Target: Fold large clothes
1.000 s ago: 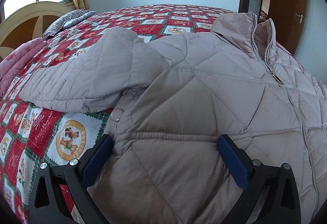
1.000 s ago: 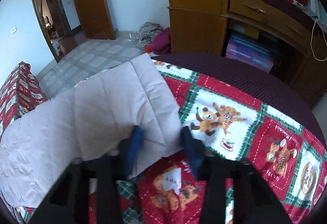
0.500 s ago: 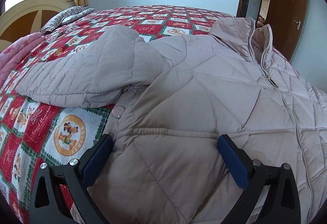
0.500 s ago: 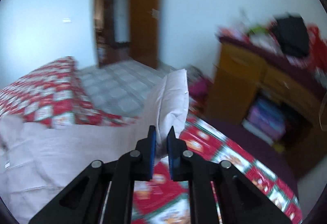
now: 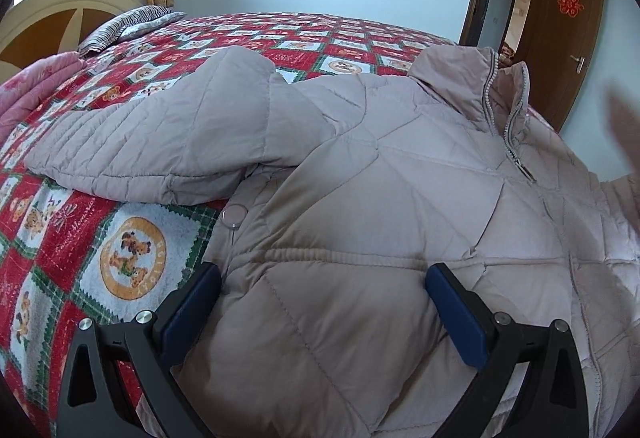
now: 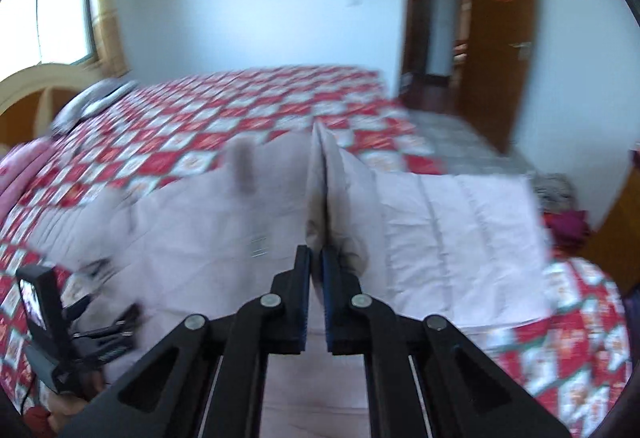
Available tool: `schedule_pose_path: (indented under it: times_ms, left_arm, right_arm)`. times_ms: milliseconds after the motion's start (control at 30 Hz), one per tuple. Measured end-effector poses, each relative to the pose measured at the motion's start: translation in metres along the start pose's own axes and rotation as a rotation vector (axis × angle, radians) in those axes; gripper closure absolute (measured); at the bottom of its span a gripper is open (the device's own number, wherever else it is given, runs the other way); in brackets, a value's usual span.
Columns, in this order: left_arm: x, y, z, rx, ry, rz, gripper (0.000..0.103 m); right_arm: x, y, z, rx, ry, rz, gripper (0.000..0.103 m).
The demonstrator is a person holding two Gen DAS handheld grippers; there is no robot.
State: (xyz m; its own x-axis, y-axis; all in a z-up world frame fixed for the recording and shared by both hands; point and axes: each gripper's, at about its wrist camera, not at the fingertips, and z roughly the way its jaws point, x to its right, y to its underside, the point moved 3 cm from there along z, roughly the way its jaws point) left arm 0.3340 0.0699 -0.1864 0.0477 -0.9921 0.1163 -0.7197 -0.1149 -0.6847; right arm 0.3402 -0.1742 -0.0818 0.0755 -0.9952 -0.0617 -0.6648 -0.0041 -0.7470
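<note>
A pale pink quilted jacket (image 5: 380, 198) lies face up, zipped, on a red patchwork bed (image 5: 120, 262). Its one sleeve (image 5: 160, 142) lies out to the left. My left gripper (image 5: 320, 290) is open, its blue pads (image 5: 192, 302) straddling the jacket's lower hem without closing. My right gripper (image 6: 316, 258) is shut on the other sleeve's cuff (image 6: 320, 190) and holds it lifted above the jacket body (image 6: 200, 238). The rest of that sleeve (image 6: 460, 230) trails to the right. The left gripper shows at the lower left of the right wrist view (image 6: 80, 322).
A wooden headboard (image 5: 60, 18), a striped pillow (image 5: 128, 26) and a pink blanket (image 5: 32, 86) lie at the bed's far left. An open brown door (image 5: 568, 50) stands at the right. Clothes lie on the floor (image 6: 560, 206) beside the bed.
My right gripper closed on the sleeve cuff, lifted it and swung it left over the jacket body. My left gripper stayed open at the hem, shifting only slightly.
</note>
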Motion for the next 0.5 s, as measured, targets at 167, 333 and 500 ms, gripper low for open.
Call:
schedule_pose_path:
  times_ms: [167,333,500]
  left_arm:
    - [-0.002,0.000,-0.001,0.007,0.023,-0.017,0.001]
    - [-0.005,0.000,-0.001,0.011,0.044,-0.029,0.001]
    - [-0.006,-0.001,-0.001,0.013,0.047,-0.031,0.001]
  right_arm:
    - [-0.059,0.008,0.052,-0.090,-0.155,-0.005,0.097]
    - [-0.081,0.011,0.067,-0.129,-0.302,0.046,0.097]
    - [-0.060,0.002,0.048,-0.059,-0.183,-0.054,0.000]
